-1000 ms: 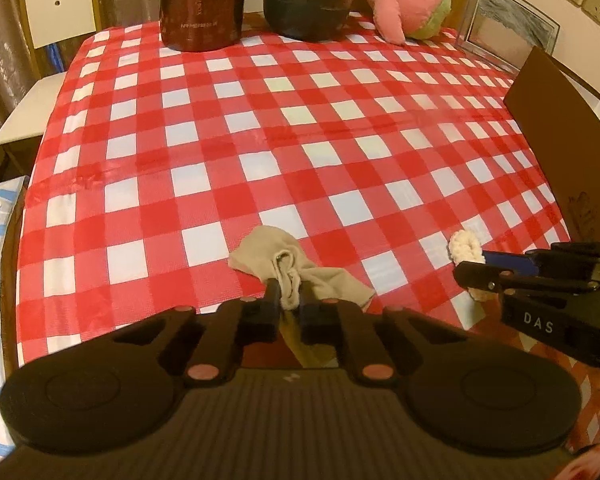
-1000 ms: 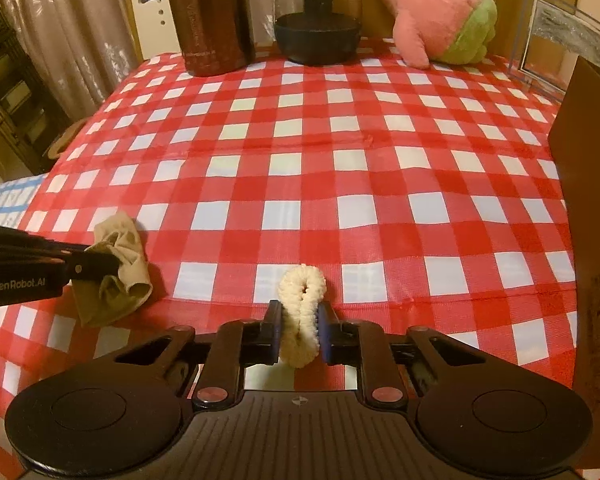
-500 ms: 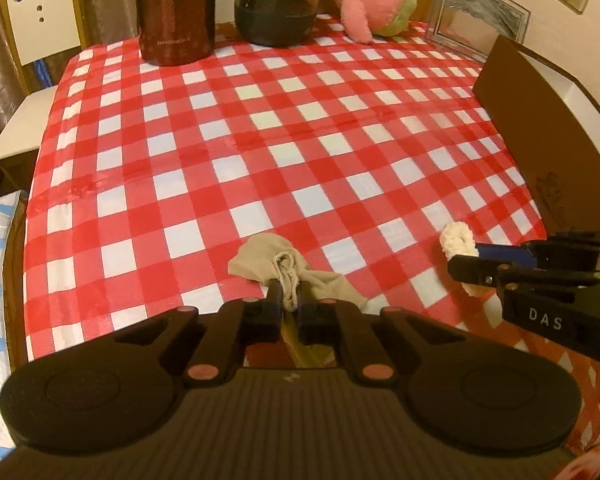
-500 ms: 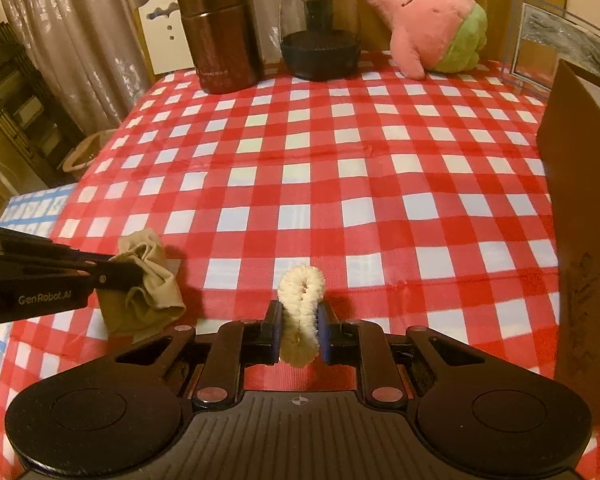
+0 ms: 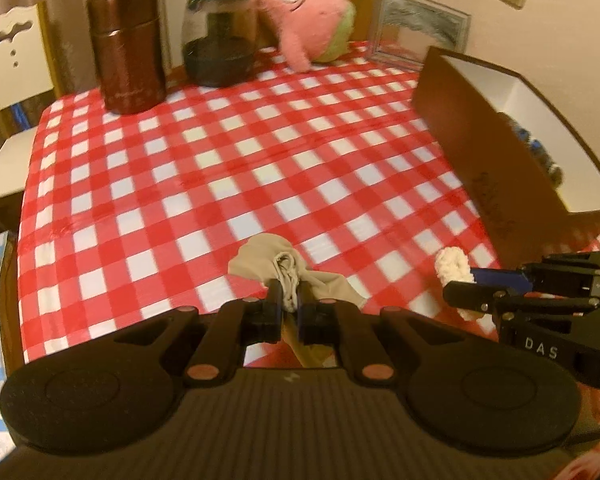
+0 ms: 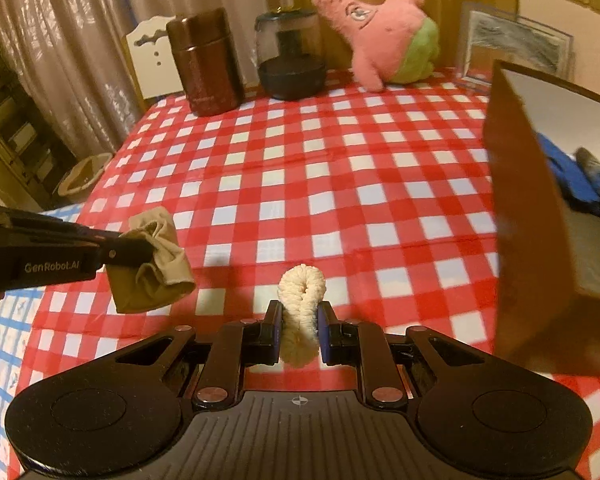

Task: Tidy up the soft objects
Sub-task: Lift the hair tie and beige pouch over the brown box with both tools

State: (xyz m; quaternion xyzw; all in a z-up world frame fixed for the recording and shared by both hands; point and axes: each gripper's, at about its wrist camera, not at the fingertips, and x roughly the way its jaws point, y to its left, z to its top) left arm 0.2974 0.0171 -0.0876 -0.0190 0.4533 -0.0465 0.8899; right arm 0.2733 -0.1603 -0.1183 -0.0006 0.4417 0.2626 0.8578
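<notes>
Socks, one beige (image 5: 288,276) clamped in my left gripper (image 5: 289,304) and one cream (image 6: 302,312) in my right gripper (image 6: 299,330), have just risen clear of the checked tablecloth (image 5: 220,168), with the brown box (image 5: 496,152) waiting at two o'clock.

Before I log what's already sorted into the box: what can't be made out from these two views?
- Contents of the brown box: in the right wrist view its near wall hides most; only blurred blue fabric shows.
- Left wrist view: dark items in the box sit at the fisheye edge, too blurred to identify.
- Lower end of the beige cloth: hidden behind the left gripper.
</notes>
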